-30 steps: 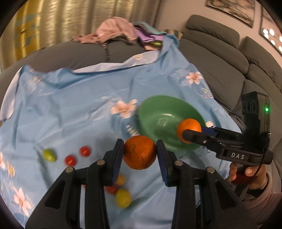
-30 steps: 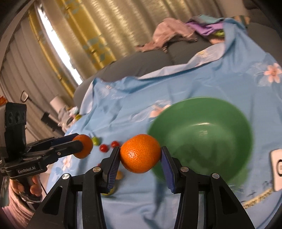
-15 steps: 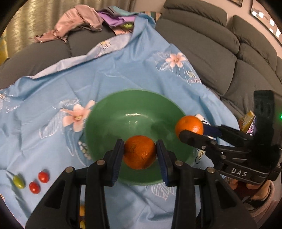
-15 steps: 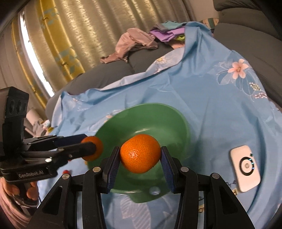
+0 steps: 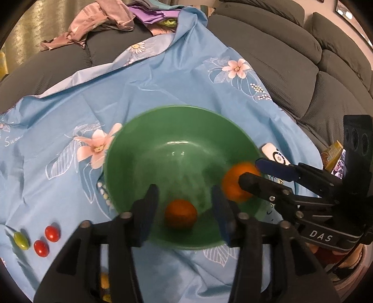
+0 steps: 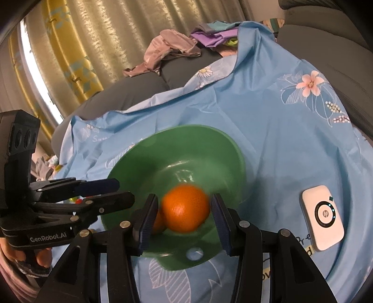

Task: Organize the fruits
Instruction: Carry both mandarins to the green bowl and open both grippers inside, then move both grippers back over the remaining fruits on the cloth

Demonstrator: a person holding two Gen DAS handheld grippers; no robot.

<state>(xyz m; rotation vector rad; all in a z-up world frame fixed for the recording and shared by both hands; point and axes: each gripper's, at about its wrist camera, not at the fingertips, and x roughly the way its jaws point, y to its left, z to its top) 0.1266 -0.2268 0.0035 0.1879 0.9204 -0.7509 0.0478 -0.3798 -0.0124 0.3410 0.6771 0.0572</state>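
Observation:
A green bowl [image 5: 163,130] sits on the blue flowered cloth; it also shows in the right wrist view [image 6: 209,139]. My left gripper [image 5: 184,209] is open above the bowl, and an orange [image 5: 180,213] lies free in the bowl between its spread fingers. My right gripper [image 6: 184,209] is open too; a second orange [image 6: 185,211], blurred, sits between its fingers without touching the pads, over the bowl. That orange [image 5: 235,184] and the right gripper [image 5: 258,173] show at the bowl's right in the left wrist view. The first orange [image 6: 157,223] peeks out behind the second.
Two red tomatoes [image 5: 46,240] and a green one [image 5: 21,240] lie on the cloth at left, a yellow fruit [image 5: 105,279] near the bottom. A white device [image 6: 322,220] lies right of the bowl. Clothes [image 5: 100,21] pile on the grey sofa [image 5: 291,58] behind.
Both grippers opened over the bowl. The left orange dropped into the bowl; the right orange has come free of the pads. Both grippers shifted slightly further over the bowl.

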